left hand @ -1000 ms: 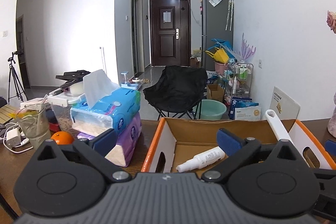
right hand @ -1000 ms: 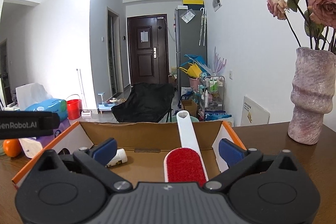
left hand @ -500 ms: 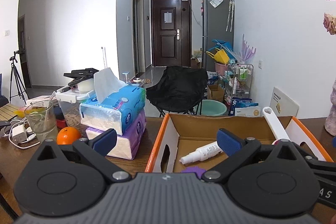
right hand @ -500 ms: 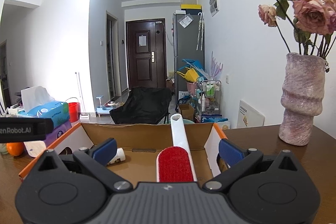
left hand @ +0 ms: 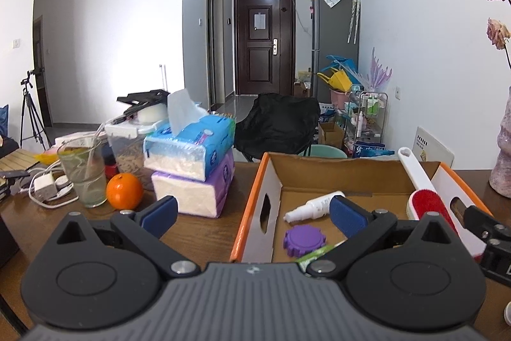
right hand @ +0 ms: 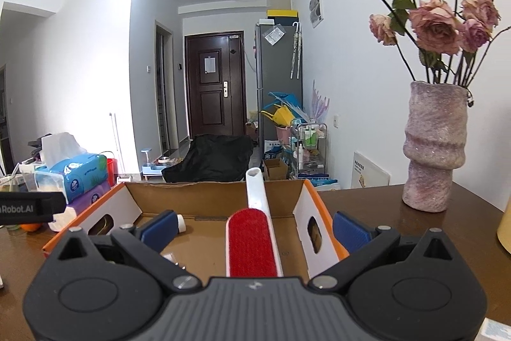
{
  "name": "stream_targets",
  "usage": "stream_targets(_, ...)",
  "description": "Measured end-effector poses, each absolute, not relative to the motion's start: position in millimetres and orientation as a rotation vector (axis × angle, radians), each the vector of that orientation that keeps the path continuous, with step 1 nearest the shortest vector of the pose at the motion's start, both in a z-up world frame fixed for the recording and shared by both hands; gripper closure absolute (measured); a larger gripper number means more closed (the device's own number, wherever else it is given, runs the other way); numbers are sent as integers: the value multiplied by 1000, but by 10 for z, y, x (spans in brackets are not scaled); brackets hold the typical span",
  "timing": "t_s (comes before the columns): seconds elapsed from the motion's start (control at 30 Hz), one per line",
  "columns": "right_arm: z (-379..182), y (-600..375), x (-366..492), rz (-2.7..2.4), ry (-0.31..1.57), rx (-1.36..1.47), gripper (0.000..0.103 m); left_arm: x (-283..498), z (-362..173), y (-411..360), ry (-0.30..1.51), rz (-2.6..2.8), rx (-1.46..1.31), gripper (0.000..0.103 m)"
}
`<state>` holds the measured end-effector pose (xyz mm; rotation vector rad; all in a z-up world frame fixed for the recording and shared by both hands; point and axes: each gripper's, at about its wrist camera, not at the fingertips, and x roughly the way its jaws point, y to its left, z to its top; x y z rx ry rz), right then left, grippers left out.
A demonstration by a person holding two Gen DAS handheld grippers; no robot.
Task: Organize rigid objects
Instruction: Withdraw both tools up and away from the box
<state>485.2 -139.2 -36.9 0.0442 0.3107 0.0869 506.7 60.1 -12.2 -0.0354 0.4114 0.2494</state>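
Note:
An open cardboard box (left hand: 338, 168) with orange edges stands on the wooden table. Inside lie a white spray bottle (left hand: 314, 206), a purple gear-shaped piece (left hand: 303, 240) and a green item (left hand: 316, 254) partly hidden by my left finger. A lint brush (right hand: 252, 242) with a red pad lies in the box (right hand: 301, 213), its white handle (right hand: 257, 190) leaning on the far wall. My left gripper (left hand: 252, 213) hangs open over the box's left wall, holding nothing. My right gripper (right hand: 255, 229) is open, its fingers well apart on either side of the brush (left hand: 428, 203).
Left of the box are two stacked tissue packs (left hand: 191, 168), an orange (left hand: 124, 190), a glass with a drink (left hand: 84, 171), a lidded plastic container (left hand: 127, 146) and a charger with cables (left hand: 44, 187). A vase of dried roses (right hand: 434, 146) stands to the right.
Both grippers have drawn back and risen from the box, so more of its floor shows; the purple piece has come into view. The brush stays lying in the box.

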Motion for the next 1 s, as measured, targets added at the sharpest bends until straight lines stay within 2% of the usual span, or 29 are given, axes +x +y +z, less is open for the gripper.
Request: stream_targets(1.0, -512, -2012, 3813, -23, 284, 51, 0, 3978, -334, 759, 418, 304, -19, 0)
